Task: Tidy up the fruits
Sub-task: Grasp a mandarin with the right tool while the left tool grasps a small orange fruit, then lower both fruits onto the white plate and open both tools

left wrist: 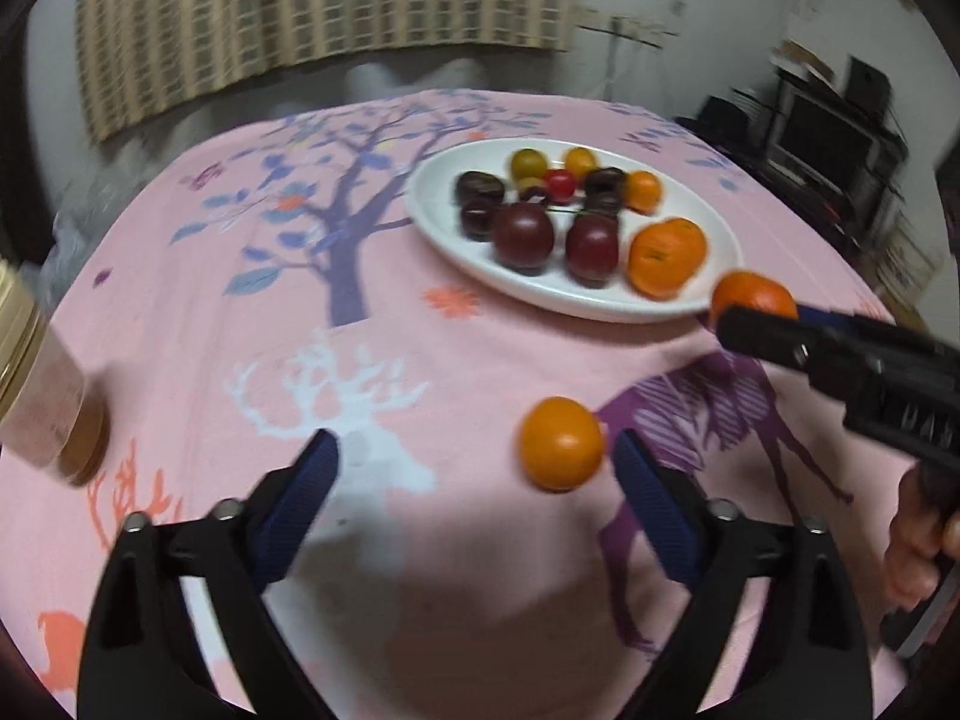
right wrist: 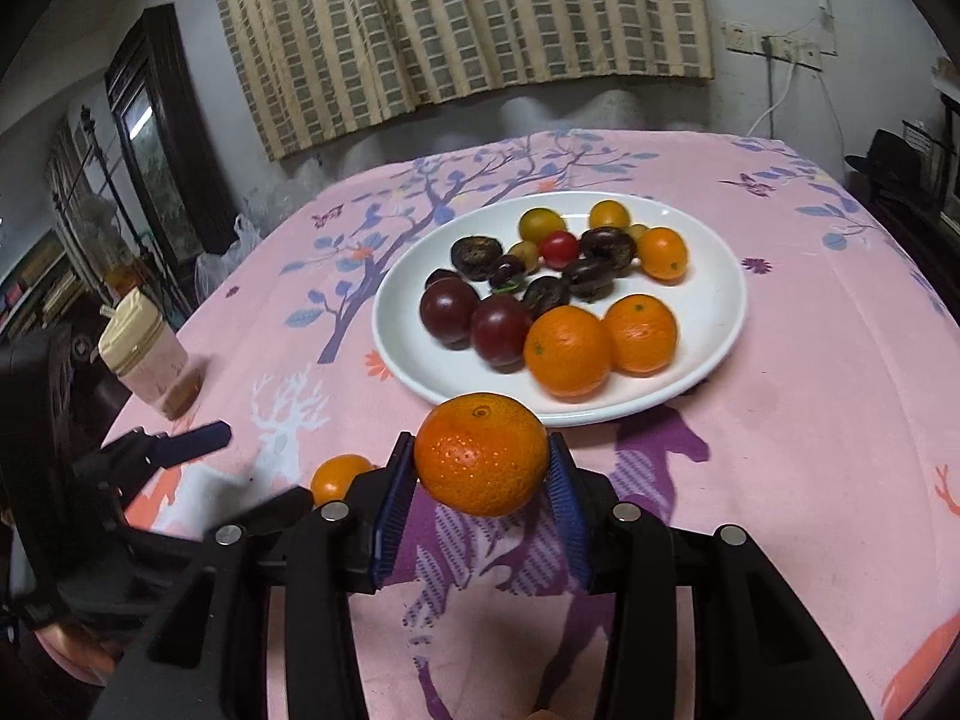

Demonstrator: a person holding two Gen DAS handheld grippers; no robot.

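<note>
Checked curtains (right wrist: 462, 24) hang on the wall behind a round desk (right wrist: 840, 396) draped in a pink cloth printed with trees and deer. Dark shelving (right wrist: 162, 138) stands off to one side of the room.

On the far half of the desk sits a white oval plate (right wrist: 714, 324) loaded with fruit: two oranges (right wrist: 567, 351) touching each other at its near edge, two dark red plums (right wrist: 450, 312) beside them, then a cluster of smaller dark fruits, a red cherry tomato (right wrist: 559, 249) and several small yellow-orange ones toward the back rim.

The right hand-held gripper (right wrist: 483, 471) is closed around a mandarin (right wrist: 480, 453), its blue pads (right wrist: 393, 501) pressing the fruit from both sides. The fruit is held above the cloth just short of the plate's near rim; in the left wrist view it appears right at that rim (left wrist: 753, 297).

The left hand-held gripper (left wrist: 474, 462) stands wide apart and holds nothing, low over the desk. A small orange fruit (left wrist: 561, 443) lies on the cloth just beside its right fingertip (left wrist: 630, 456), whether touching or not I cannot tell, more outside the opening than within it.

A jar (right wrist: 150, 354) with a cream lid stands near the desk's left edge, well apart from the plate.
</note>
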